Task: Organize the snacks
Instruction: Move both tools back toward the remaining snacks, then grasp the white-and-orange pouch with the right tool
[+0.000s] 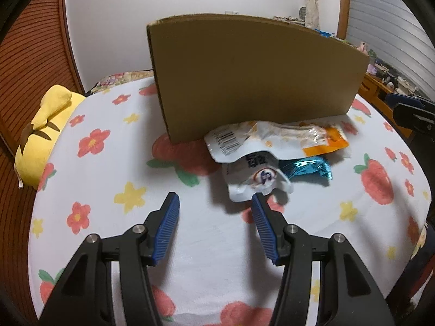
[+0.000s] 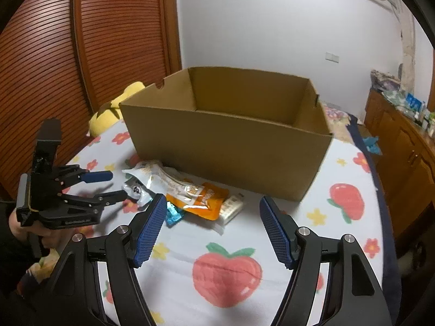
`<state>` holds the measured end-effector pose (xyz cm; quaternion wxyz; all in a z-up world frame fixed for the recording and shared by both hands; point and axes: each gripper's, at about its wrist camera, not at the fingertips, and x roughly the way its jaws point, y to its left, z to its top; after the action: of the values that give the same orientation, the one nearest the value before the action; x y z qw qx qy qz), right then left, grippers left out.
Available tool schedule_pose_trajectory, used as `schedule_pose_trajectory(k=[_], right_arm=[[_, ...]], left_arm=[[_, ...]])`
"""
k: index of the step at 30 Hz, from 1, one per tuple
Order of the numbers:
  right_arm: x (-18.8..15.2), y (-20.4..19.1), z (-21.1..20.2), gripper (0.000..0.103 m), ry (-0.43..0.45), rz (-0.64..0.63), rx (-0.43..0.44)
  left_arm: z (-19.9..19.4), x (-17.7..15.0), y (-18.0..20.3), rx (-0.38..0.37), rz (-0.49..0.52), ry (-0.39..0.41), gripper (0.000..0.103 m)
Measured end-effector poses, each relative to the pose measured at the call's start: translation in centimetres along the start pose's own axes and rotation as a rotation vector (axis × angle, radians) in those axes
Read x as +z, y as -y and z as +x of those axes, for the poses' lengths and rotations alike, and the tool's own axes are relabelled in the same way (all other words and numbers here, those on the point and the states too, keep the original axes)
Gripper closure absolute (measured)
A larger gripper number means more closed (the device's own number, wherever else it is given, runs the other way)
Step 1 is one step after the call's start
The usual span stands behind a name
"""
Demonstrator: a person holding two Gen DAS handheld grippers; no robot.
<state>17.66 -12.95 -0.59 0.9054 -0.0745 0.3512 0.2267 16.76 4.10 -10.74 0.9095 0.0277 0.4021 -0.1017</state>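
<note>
A home bedroom: flowered bedsheet [image 2: 272, 233], yellow plush toy [image 1: 43, 135], slatted wooden wardrobe door [image 2: 68, 68], cluttered sideboard [image 2: 402, 138].

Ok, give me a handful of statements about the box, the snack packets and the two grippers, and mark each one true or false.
1. The cardboard box stands open at the top. True.
2. The snack packets are already inside the box. False: they lie on the flowered cloth in front of it.
3. The left gripper is clamped on a packet. False: its jaws are open with nothing between them, one tip close to the white packet.
4. The right gripper is open and holds nothing. True.
5. A yellow plush toy sits at the edge of the cloth. True.
</note>
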Motion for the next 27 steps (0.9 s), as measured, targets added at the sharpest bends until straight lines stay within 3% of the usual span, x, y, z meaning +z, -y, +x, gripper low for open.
schedule_pose_trajectory(k=[18, 27], right_arm=[[2.5, -3.1, 9.8, 0.032, -0.137, -0.055, 0.144], [2.8, -3.1, 12.2, 0.032, -0.213, -0.061, 0.199]], left_arm=[[0.2, -0.3, -0.5, -0.022, -0.025, 0.015, 0.048], [-0.3, -0.6, -1.2, -0.028, -0.068, 0.04, 0.048]])
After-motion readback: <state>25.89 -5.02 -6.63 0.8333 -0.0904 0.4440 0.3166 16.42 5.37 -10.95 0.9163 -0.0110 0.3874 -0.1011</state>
